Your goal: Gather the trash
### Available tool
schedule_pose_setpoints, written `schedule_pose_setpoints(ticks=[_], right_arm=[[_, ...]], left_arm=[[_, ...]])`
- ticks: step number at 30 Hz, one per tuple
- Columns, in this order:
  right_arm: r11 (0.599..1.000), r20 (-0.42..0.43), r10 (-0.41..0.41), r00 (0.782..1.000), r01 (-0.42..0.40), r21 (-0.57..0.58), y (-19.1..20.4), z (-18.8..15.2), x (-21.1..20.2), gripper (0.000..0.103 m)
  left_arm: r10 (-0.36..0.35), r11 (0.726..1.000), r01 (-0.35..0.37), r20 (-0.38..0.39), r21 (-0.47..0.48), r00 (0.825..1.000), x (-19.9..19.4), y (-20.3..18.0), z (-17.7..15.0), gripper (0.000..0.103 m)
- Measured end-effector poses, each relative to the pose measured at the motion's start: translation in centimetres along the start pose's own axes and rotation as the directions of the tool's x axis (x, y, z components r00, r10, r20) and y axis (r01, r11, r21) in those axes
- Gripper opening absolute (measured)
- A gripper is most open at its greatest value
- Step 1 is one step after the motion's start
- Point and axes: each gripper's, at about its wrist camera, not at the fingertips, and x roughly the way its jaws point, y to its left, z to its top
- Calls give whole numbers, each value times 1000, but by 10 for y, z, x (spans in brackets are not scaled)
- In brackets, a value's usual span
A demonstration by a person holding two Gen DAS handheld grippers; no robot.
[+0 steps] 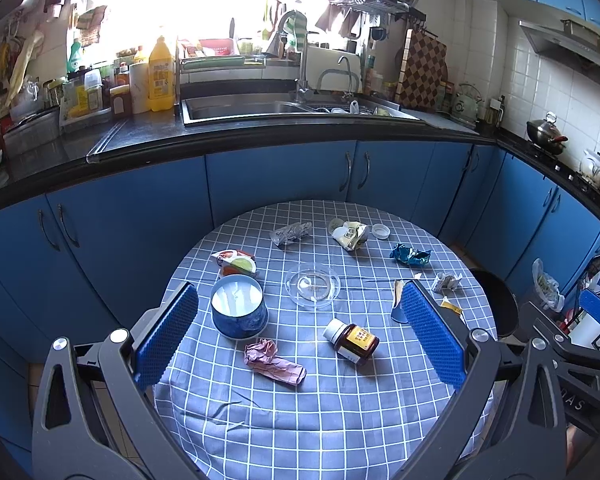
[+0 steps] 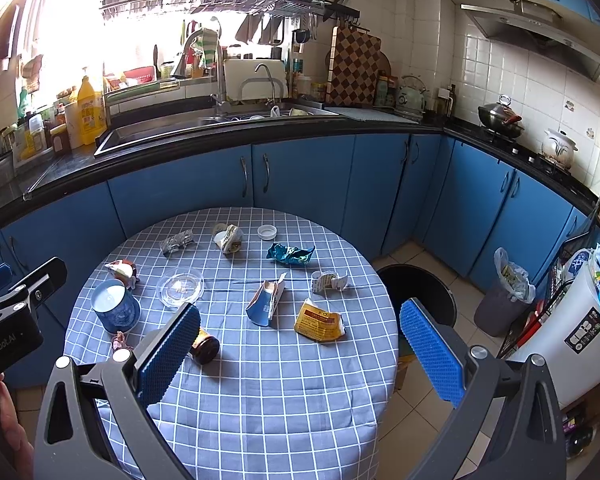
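Note:
Trash lies scattered on a round table with a blue checked cloth (image 1: 320,408). I see a crumpled pink paper (image 1: 274,361), a brown pill bottle (image 1: 352,340) on its side, a blue foil wrapper (image 1: 410,255), a silver wrapper (image 1: 291,233) and a crumpled white packet (image 1: 349,234). The right wrist view shows a yellow packet (image 2: 320,320), a torn blue carton (image 2: 267,300) and a crumpled paper (image 2: 329,280). My left gripper (image 1: 300,332) is open above the table's near side, empty. My right gripper (image 2: 300,340) is open and empty near the table's right side. A black bin (image 2: 418,286) stands on the floor right of the table.
A blue tin (image 1: 239,306), a clear glass dish (image 1: 312,285) and a white cap (image 1: 381,231) also sit on the table. Blue cabinets (image 1: 280,176) and a sink counter run behind it. A lined grey bin (image 2: 508,296) and a white appliance (image 2: 580,320) stand at the right.

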Motion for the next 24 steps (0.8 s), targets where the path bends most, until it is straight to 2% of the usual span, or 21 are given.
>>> schedule_pose_setpoints(ticks=[16, 20, 24], right_arm=[[1000, -20, 5, 1000, -5, 2, 1, -1, 6, 98], [1000, -30, 26, 999, -26, 4, 2, -5, 23, 98], [996, -30, 92, 995, -92, 4, 0, -21, 55, 98]], left_arm=[[6, 1000, -6, -17, -2, 1000, 7, 0, -1, 100], [45, 999, -45, 2, -23, 999, 22, 7, -7, 100], [74, 995, -71, 41, -68, 996, 43, 22, -25, 100]])
